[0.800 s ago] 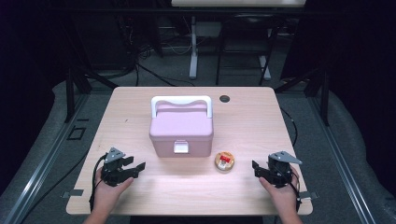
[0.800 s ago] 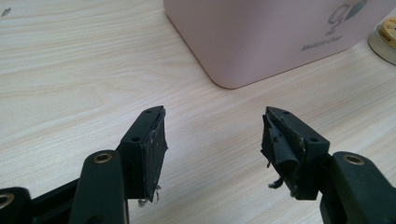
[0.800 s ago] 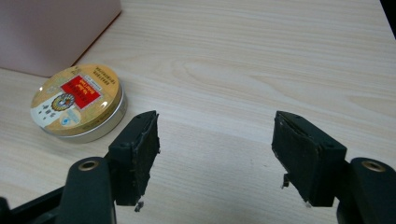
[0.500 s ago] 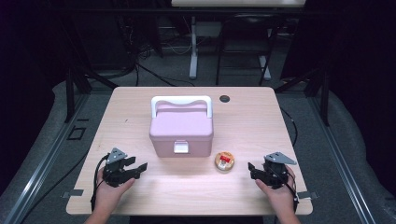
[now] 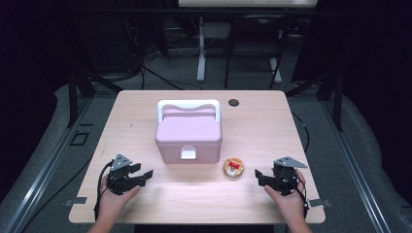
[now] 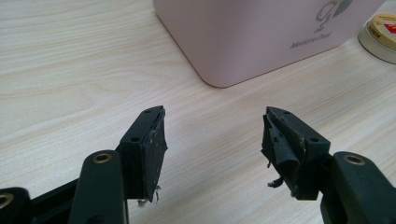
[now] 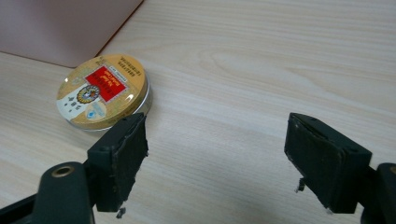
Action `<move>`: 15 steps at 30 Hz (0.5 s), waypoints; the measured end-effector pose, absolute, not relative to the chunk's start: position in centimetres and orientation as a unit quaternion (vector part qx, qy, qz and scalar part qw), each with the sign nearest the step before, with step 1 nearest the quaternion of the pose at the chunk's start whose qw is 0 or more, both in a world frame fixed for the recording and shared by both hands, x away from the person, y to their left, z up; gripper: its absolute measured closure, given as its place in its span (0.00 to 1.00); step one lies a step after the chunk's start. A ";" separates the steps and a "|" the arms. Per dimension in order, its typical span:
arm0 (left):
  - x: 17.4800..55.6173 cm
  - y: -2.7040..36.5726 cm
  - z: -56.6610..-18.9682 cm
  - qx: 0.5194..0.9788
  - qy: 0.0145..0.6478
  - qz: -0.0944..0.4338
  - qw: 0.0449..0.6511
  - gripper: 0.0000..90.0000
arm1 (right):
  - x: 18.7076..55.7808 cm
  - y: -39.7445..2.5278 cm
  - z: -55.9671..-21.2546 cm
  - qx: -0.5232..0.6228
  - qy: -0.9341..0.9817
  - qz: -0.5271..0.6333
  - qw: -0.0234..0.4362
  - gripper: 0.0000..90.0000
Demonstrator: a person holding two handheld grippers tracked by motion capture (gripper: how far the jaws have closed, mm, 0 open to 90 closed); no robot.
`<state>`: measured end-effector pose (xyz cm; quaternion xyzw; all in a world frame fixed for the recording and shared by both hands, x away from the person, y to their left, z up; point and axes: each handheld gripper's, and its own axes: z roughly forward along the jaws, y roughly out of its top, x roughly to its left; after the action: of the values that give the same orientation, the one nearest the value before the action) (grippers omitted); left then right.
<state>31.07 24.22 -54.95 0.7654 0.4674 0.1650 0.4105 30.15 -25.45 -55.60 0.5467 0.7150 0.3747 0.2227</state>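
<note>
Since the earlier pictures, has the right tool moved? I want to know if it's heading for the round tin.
Yes. The right tool has shifted left along the table's front, closing on the round tin, which stays beside the pink box.

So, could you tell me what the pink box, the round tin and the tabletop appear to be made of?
Pink medicine box: likely moulded plastic, matte, with rounded corners and a white handle.
Round tin: probably metal, with a glossy printed gold lid and a silvery rim.
Tabletop: pale wood-grain surface, possibly laminate, since the grain looks smooth and flat.

Black two-jaw left tongs (image 5: 140, 175), right tongs (image 5: 259, 177), frayed pads, brass screws, grey three-cornered plates, trailing black cables
</note>
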 end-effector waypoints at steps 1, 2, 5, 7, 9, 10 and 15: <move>31.1 24.3 -55.0 0.764 0.468 0.166 0.412 0.44 | 30.3 -25.3 -55.7 0.543 0.721 0.372 0.216 0.23; 31.1 24.3 -55.0 0.764 0.468 0.166 0.412 0.44 | 30.3 -25.3 -55.7 0.543 0.721 0.372 0.216 0.23; 31.1 24.3 -55.0 0.764 0.470 0.164 0.412 0.44 | 30.4 -24.9 -56.0 0.537 0.733 0.361 0.212 0.21; 31.0 24.3 -54.9 0.763 0.470 0.165 0.411 0.44 | 30.5 -24.4 -55.9 0.530 0.738 0.363 0.208 0.17; 31.0 24.3 -54.9 0.764 0.470 0.166 0.411 0.44 | 30.5 -24.3 -55.9 0.525 0.743 0.362 0.204 0.16; 31.0 24.3 -54.9 0.764 0.470 0.165 0.411 0.44 | 30.6 -24.0 -55.7 0.522 0.747 0.360 0.199 0.15; 30.9 24.4 -54.9 0.765 0.470 0.166 0.408 0.44 | 31.0 -23.4 -55.1 0.523 0.745 0.368 0.190 0.14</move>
<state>30.86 24.39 -54.88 0.7648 0.4704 0.1659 0.4077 30.99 -23.38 -55.06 0.5226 0.7450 0.3682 0.1901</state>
